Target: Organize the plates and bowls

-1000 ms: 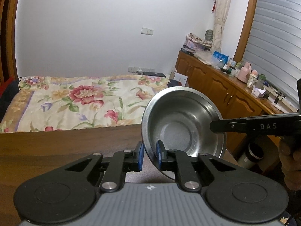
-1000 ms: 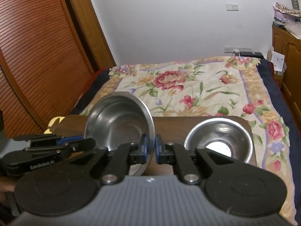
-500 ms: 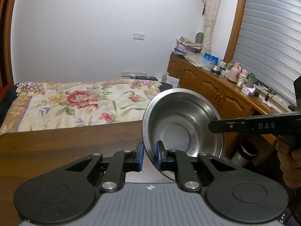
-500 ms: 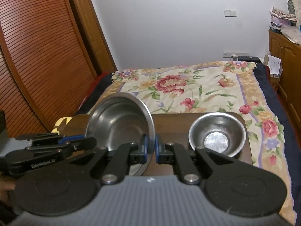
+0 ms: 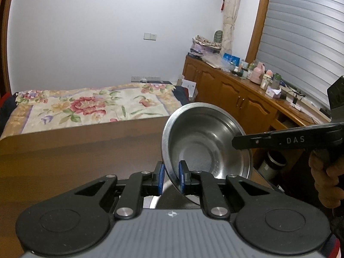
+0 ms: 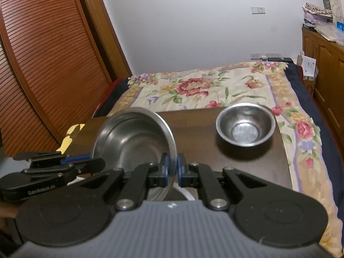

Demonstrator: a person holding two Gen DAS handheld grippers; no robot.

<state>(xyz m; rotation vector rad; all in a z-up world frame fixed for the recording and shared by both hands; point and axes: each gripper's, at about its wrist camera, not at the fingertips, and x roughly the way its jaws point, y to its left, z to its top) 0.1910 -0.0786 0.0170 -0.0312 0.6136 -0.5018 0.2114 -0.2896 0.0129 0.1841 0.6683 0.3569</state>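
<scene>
A large steel bowl (image 5: 204, 142) is held up above the brown table (image 5: 75, 150), pinched on opposite sides of its rim. My left gripper (image 5: 171, 177) is shut on its left rim. My right gripper (image 6: 172, 169) is shut on its right rim; the same bowl (image 6: 131, 137) fills the left middle of the right wrist view. The right gripper's black arm (image 5: 286, 138) crosses in from the right in the left wrist view. A smaller steel bowl (image 6: 245, 124) stands upright on the table's far right part.
A bed with a floral cover (image 6: 204, 86) lies beyond the table's far edge. A wooden cabinet with bottles (image 5: 247, 90) runs along the right wall. A slatted wooden door (image 6: 43, 64) is on the left. A white rim (image 6: 187, 193) shows under the held bowl.
The large bowl and both grippers have risen and drawn back from the table; the small bowl now looks farther away. Both grips stay shut on the rim.
</scene>
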